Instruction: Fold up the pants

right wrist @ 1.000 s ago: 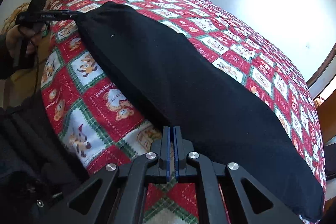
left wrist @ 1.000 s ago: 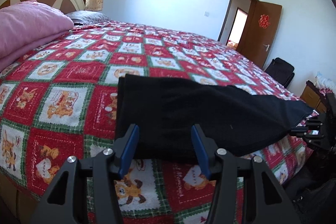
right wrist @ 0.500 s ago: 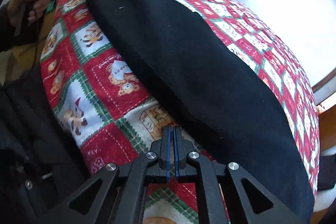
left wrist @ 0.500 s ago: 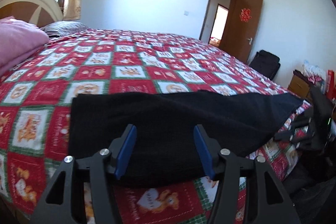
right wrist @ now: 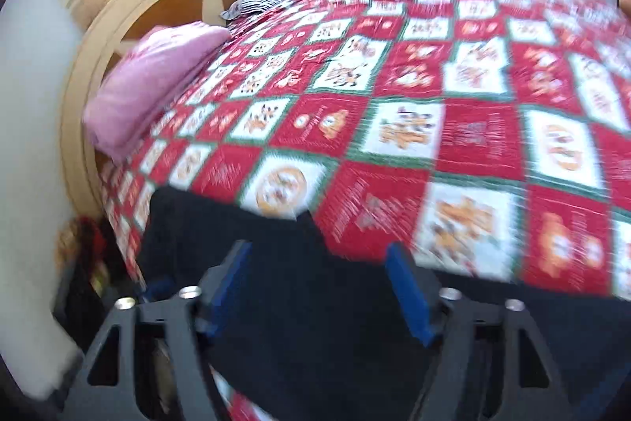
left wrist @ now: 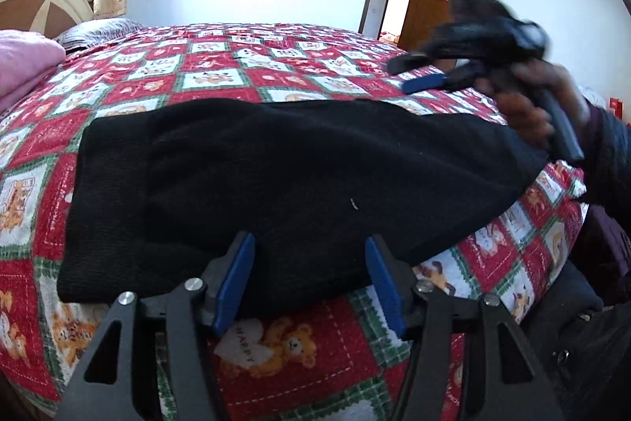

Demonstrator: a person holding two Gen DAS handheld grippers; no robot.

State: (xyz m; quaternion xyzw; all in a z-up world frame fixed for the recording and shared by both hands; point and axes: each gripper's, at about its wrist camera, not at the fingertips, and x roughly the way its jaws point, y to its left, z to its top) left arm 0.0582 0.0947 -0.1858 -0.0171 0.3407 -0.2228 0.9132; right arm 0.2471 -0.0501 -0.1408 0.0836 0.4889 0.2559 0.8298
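Two tongs: both stand spread, with nothing pinched between their blue pads.
Left tongs [left wrist: 309, 283]: the jaws hang over the near edge of the black pants [left wrist: 295, 184], spread and edging a little wider than a second ago; cloth shows between the pads but they do not press on it.
Right tongs [right wrist: 319, 287]: pressed together half a second ago, the jaws are now opening fast; the wrist view is smeared with motion, and dark cloth lies under and between the pads without being gripped.
Right tongs seen from the left wrist: a blurred black shape [left wrist: 473, 42] raised above the far end of the pants, held by the person's hand [left wrist: 540, 105].
Pants: lying flat as one long black strip along the near side of the bed [left wrist: 276, 66], on its red, white and green bear-patterned quilt, already doubled leg on leg by the look of it.
Change: the right tongs have left the quilt's edge, swung round and up over the pants, and now face the headboard [right wrist: 118, 38] and the pink bedding [right wrist: 150, 81].
Meaning for the task: likely the lengthwise fold is done and both tongs are lining up for a fresh hold, to bring one end over the other.
Risk: a shallow pinch may take only the top layer.
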